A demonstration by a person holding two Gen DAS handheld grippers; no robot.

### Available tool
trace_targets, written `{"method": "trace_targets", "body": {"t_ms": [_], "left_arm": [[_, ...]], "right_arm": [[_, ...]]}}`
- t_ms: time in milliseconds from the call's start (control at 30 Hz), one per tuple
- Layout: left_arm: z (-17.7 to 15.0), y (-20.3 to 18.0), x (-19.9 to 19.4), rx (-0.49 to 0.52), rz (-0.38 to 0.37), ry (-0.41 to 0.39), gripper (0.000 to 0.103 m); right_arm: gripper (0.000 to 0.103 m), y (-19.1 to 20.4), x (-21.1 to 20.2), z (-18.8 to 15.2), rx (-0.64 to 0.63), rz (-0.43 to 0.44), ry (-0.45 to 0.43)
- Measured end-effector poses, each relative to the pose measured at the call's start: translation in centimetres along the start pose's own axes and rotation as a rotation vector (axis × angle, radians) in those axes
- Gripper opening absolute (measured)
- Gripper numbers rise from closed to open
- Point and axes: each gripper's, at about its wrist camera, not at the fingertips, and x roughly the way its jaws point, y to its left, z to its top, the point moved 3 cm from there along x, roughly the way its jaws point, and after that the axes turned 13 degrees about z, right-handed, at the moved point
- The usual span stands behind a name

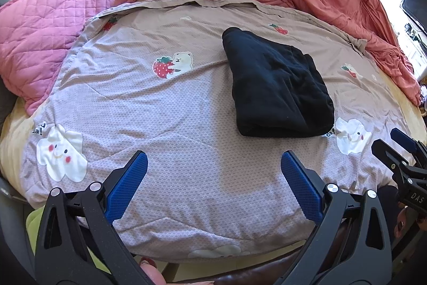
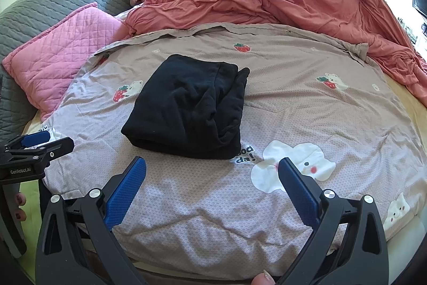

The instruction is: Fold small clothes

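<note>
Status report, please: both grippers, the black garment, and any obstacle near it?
Left gripper open, empty; right gripper open, empty. Black garment lies folded on the printed quilt, untouched. Nothing between grippers and garment.
</note>
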Motion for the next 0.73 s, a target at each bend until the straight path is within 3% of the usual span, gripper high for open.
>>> {"method": "trace_targets", "body": {"t_ms": [167,333,433,500,600,733], "left_arm": [[0.0,0.1,0.2,0.002,0.002,0.007,0.094],[-0.1,0.4,0.7,0.010,0.055,0.015,0.094],[-0.1,1.4,1.1,-0.022,0.034,0.022,0.094],[0.3,3.1,1.9,-0.065,0.054,0.033,0.094],[1.3,7.3,4.6,-0.154,0.108,0.075,0.094],[2.9,15.6,10.3,-0.261,0.278,0.157,0.094]], "right_arm": [[0.099,-0.2,0.0,0.0,0.006,-0.012,-0.002],[0.099,-0.8,-0.5,-0.4,0.039,-0.041,-0.011],[0.099,-2.5,-1.9,-0.9,0.094,-0.091,-0.057],[0.099,-5.2,-3.6,-1.2,0.151,-0.153,-0.110],[0.099,-12.3,-7.2,-2.1,0.304,-0.283,-0.196],[0.099,-25.5,-13.5,-7.9,0.583,-0.616,-0.259]]}}
